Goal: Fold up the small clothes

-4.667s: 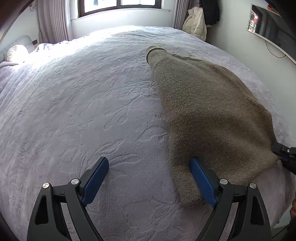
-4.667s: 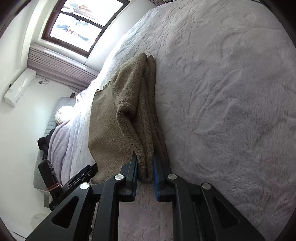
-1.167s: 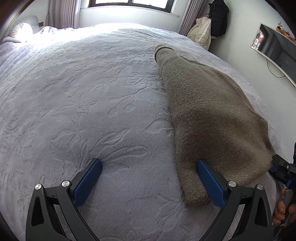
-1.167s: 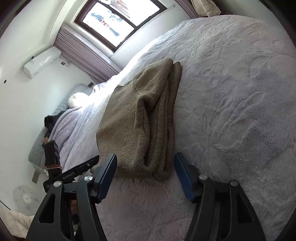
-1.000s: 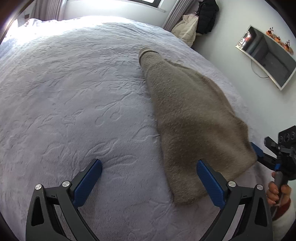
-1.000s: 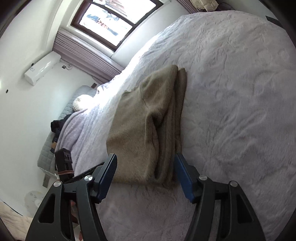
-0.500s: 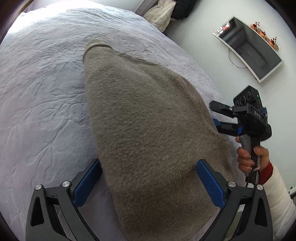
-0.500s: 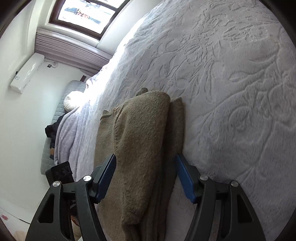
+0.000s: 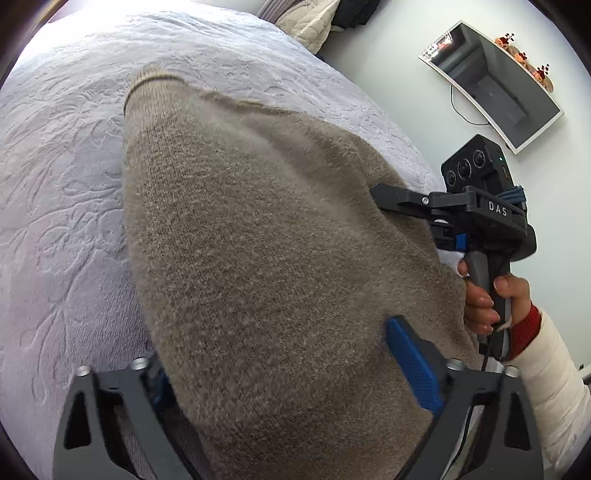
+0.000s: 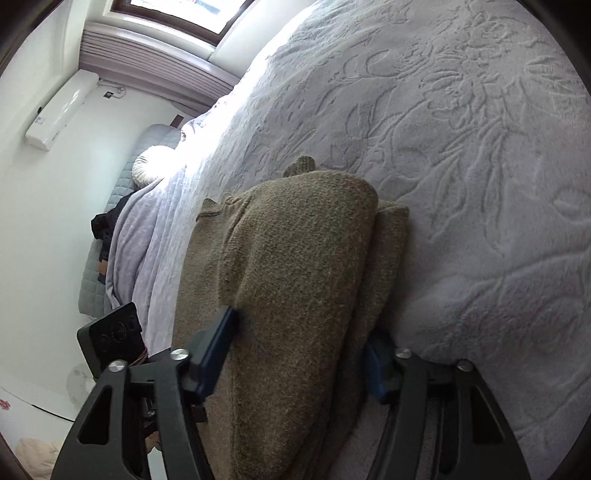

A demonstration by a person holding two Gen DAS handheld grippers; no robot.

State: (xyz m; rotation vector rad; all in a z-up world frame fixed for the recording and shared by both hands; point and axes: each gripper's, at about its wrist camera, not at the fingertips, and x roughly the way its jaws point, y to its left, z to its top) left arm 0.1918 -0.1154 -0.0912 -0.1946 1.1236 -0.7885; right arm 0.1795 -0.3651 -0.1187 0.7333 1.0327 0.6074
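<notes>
A folded olive-brown knit sweater point(image 9: 258, 258) lies on a lilac embossed bedspread point(image 9: 55, 184). My left gripper point(image 9: 288, 365) is open, its blue fingers astride the sweater's near end, which fills the space between them. My right gripper point(image 10: 299, 354) is open too, astride the sweater's folded stack point(image 10: 303, 280) from the side. In the left wrist view the right gripper point(image 9: 424, 210) reaches in from the sweater's right edge, its tips hidden by the cloth.
The bedspread point(image 10: 480, 147) stretches wide around the sweater. A wall TV point(image 9: 495, 77) and hanging coats point(image 9: 317, 18) are off the bed's far side. A window point(image 10: 177, 11), an air conditioner point(image 10: 59, 110) and pillows point(image 10: 147, 170) lie beyond.
Both grippers have moved in over the sweater, so its cloth now lies between their open fingers. About five seconds ago the right gripper was shut on the sweater's edge; it has opened since.
</notes>
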